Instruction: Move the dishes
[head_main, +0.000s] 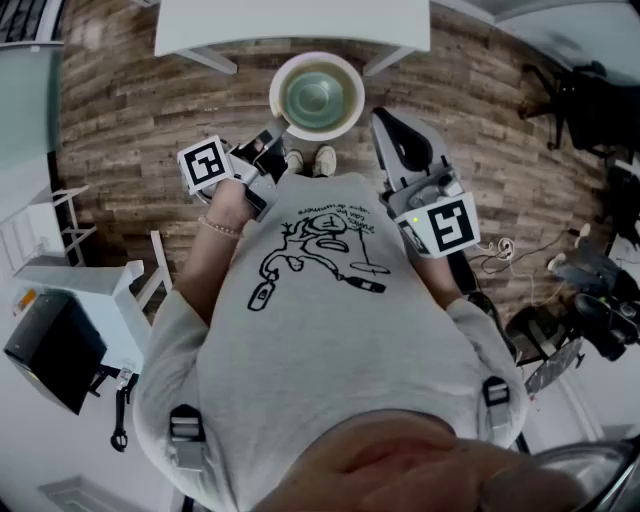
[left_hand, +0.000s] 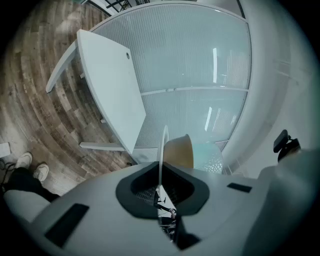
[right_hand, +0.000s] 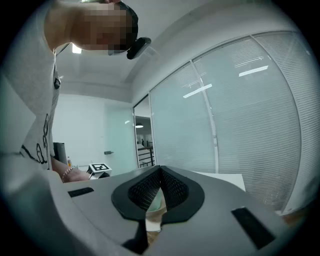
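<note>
Standing in pale shoes (head_main: 309, 160) on a wood-plank floor (head_main: 110, 110), facing a white table (head_main: 290, 25) at 12 o'clock of the head view. Sharing the room with a black chair (head_main: 580, 100) at 2 o'clock and white furniture (head_main: 60, 250) at 9 o'clock. Taking in, through the left gripper view, the same table (left_hand: 112, 95) slanting from 10 o'clock toward the centre, with a ribbed glass wall (left_hand: 200, 65) filling 12 to 3 o'clock behind it.

Gripping a bowl (head_main: 316, 95), cream-rimmed and greenish inside, with the left gripper (head_main: 270, 140), jaws clenched on the rim at the bowl's 7 o'clock edge. Holding it in the air over the floor, just at 6 o'clock of the table's near edge and directly beyond the shoes. Showing edge-on in the left gripper view: the thin pale rim of the bowl (left_hand: 163, 150) rising from between the dark pads (left_hand: 145, 192) toward 12 o'clock, tan outer wall bulging at 3 o'clock of it.

Hovering with the right gripper (head_main: 385, 125) just beside the bowl's 4 o'clock rim, jaws pressed together and pinching nothing. Glimpsing a greenish sliver of the bowl (right_hand: 156, 202) below the meeting pads (right_hand: 145, 190) in the right gripper view. Not telling from any view whether the right gripper is touching the rim.
</note>
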